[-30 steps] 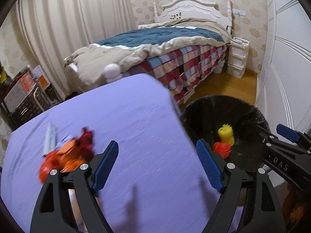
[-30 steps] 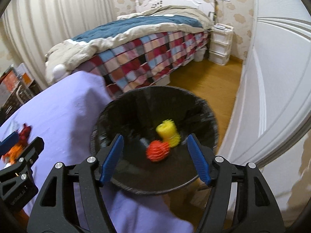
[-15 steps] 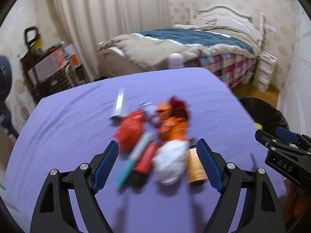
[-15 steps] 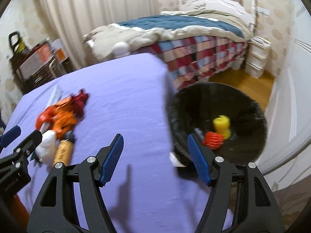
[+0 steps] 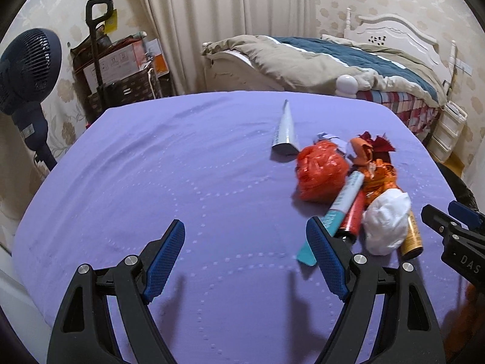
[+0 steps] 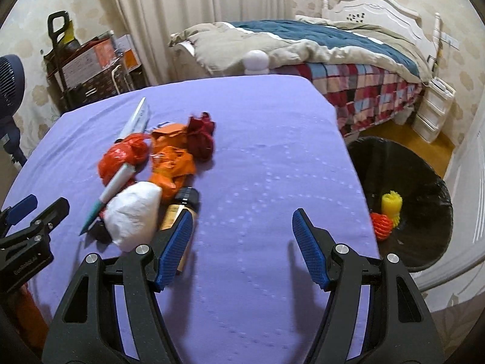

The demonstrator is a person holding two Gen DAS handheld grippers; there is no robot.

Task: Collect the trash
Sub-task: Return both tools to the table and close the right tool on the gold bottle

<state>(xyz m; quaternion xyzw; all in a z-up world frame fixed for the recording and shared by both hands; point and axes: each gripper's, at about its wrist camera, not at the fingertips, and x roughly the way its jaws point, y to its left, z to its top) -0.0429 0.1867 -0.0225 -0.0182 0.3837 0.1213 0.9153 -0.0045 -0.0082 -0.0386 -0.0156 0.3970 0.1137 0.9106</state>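
A pile of trash lies on the purple table: a red-orange plastic bag, a white crumpled wad, a teal-and-white tube, a brown bottle and a flat white tube. My left gripper hangs open over bare cloth, left of the pile, nothing between its fingers. In the right wrist view the wad and orange wrappers lie left of my open right gripper. The black trash bin stands right of the table with yellow and orange pieces inside.
A bed with a checked cover stands beyond the table. A dark fan and a cart with boxes are at the far left. White drawers stand by the bed, and a white wall panel is behind the bin.
Both grippers have swung left, from over the bin to over the table. The trash pile has come into full view. Neither opening has changed and both stay empty.
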